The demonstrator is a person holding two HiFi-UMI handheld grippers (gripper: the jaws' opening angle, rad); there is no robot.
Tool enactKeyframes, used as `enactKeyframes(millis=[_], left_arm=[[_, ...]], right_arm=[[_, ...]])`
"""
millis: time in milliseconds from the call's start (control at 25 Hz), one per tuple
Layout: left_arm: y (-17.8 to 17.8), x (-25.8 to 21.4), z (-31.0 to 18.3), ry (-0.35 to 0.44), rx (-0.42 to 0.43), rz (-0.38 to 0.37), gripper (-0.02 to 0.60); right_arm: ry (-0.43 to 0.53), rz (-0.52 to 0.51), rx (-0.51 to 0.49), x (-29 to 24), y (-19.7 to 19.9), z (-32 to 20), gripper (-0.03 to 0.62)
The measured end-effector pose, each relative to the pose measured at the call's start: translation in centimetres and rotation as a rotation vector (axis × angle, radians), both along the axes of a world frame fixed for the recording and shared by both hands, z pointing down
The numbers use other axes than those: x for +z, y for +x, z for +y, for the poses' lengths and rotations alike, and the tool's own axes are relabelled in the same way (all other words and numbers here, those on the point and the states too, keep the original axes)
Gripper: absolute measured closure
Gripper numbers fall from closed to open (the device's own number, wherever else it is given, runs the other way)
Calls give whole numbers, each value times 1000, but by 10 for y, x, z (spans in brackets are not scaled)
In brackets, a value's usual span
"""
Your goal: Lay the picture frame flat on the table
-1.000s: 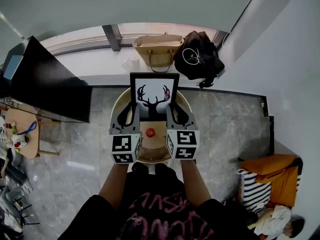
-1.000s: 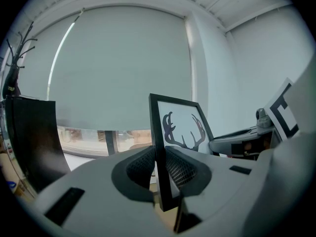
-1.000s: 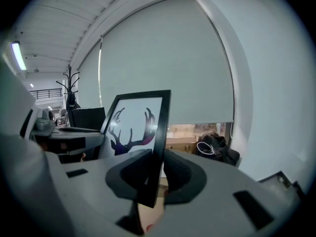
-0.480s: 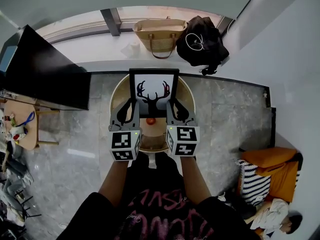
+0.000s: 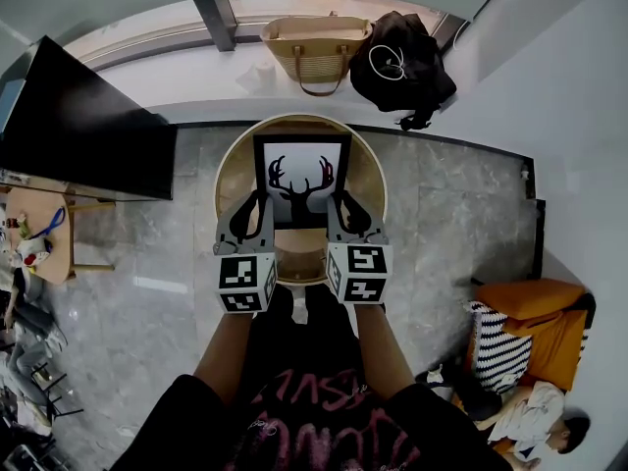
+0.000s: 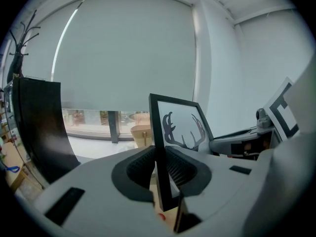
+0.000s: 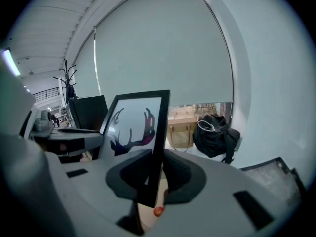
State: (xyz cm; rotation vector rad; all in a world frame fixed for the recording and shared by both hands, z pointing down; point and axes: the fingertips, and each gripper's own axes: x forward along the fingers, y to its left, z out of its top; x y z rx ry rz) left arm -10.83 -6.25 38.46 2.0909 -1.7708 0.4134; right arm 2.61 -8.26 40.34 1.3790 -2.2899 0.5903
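Observation:
A black picture frame (image 5: 302, 180) with a deer-antler print is held upright over the round wooden table (image 5: 234, 170). My left gripper (image 5: 258, 212) is shut on the frame's left edge, my right gripper (image 5: 340, 211) on its right edge. In the left gripper view the frame (image 6: 178, 130) stands edge-on between the jaws of the left gripper (image 6: 161, 171). The right gripper view shows the frame (image 7: 133, 125) clamped the same way in the right gripper (image 7: 152, 174). A small red object (image 7: 158, 211) lies on the tabletop below the frame.
A woven bag (image 5: 316, 52) and a black bag (image 5: 402, 67) sit on the window ledge behind the table. A large dark panel (image 5: 83, 130) stands at left, beside a small side table (image 5: 34, 248). Orange cushions (image 5: 535, 332) lie at right on the marble floor.
Both grippers have kept their hold on the frame. In the head view the frame has shifted slightly farther over the table, and the red object is now hidden under it.

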Motion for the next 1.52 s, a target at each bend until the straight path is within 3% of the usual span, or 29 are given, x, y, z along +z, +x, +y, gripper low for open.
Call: enactKeyframes(millis=[1520], left_arm=[[-3,128,62,-228,-31,34,511]], right_arm=[[-231,34,-28,129,-3,61,513]])
